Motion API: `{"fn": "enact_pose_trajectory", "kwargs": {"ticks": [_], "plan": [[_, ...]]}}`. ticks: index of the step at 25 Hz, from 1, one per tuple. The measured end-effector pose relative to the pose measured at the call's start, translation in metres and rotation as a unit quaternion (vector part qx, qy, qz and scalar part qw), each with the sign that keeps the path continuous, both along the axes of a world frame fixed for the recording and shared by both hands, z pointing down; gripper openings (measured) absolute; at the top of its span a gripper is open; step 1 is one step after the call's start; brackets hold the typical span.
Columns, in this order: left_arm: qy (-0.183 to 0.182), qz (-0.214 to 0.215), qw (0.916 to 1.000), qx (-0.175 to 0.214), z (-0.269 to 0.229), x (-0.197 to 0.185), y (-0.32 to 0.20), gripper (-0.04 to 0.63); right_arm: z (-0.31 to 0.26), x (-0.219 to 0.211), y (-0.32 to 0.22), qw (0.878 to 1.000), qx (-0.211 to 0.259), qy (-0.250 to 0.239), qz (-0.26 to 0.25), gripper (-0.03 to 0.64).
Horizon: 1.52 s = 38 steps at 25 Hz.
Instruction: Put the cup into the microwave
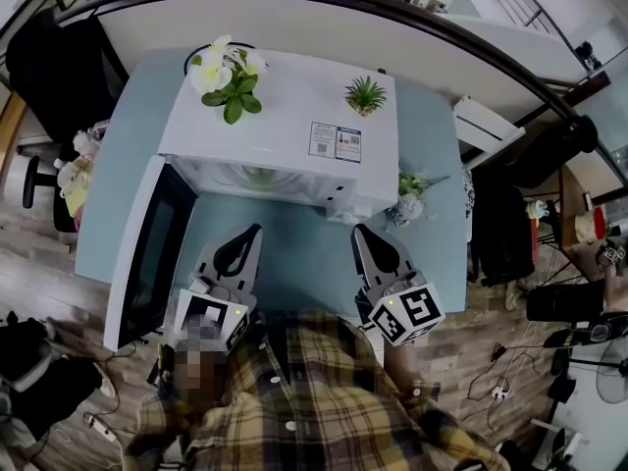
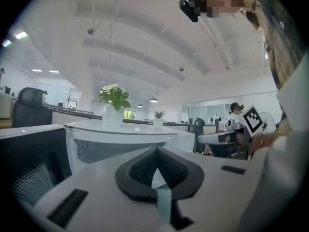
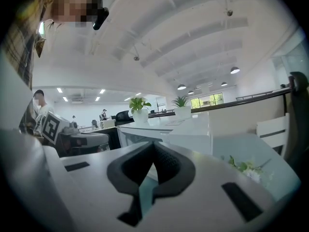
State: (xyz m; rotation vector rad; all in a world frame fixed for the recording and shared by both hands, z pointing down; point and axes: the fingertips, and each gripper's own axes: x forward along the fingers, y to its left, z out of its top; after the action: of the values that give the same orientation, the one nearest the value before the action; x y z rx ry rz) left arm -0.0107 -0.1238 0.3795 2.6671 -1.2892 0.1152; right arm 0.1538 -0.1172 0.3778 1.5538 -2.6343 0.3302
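Microwave (image 1: 285,130): stood on the blue bench (image 1: 294,258) at upper centre, its door (image 1: 147,253) swung open to the left.
Cup (image 1: 258,175): only a faint pale-green shape inside the microwave's mouth.
Left gripper (image 1: 254,232): jaws pressed together, empty, low centre-left.
Right gripper (image 1: 357,231): jaws pressed together, empty, low centre-right.

White-flowered plant (image 1: 228,75), spiky green plant (image 1: 365,94); small bouquet (image 1: 407,201) lies on the blue table (image 1: 294,258)
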Motion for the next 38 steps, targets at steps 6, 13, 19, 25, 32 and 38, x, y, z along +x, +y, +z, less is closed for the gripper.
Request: {"fn": "enact_pose_trajectory", "kwargs": {"ticks": [6, 13, 19, 25, 32, 38], "plan": [[-0.004, -0.007, 1.0, 0.001, 0.0, -0.001, -0.001, -0.011, -0.004, 0.005, -0.001, 1.0, 0.006, -0.002, 0.003, 0.003], [-0.006, -0.016, 0.9999, -0.002, 0.002, -0.005, 0.0, -0.011, -0.001, 0.003, -0.004, 1.0, 0.005, -0.003, 0.001, 0.003], [-0.006, -0.022, 0.9997, 0.0, 0.001, -0.006, -0.002, -0.011, -0.003, 0.002, -0.009, 1.0, 0.007, -0.003, -0.004, 0.003], [-0.005, -0.028, 0.9996, -0.001, 0.0, -0.007, -0.003, -0.011, -0.004, 0.0, -0.013, 1.0, 0.008, -0.004, -0.007, 0.003], [-0.006, -0.031, 0.9995, -0.001, 0.001, -0.008, -0.005, -0.011, -0.002, 0.001, -0.014, 1.0, 0.007, -0.007, -0.004, 0.003], [-0.005, -0.033, 0.9994, -0.003, 0.002, -0.009, -0.005, -0.011, -0.001, 0.0, -0.015, 1.0, 0.004, -0.011, -0.002, 0.003]]}}
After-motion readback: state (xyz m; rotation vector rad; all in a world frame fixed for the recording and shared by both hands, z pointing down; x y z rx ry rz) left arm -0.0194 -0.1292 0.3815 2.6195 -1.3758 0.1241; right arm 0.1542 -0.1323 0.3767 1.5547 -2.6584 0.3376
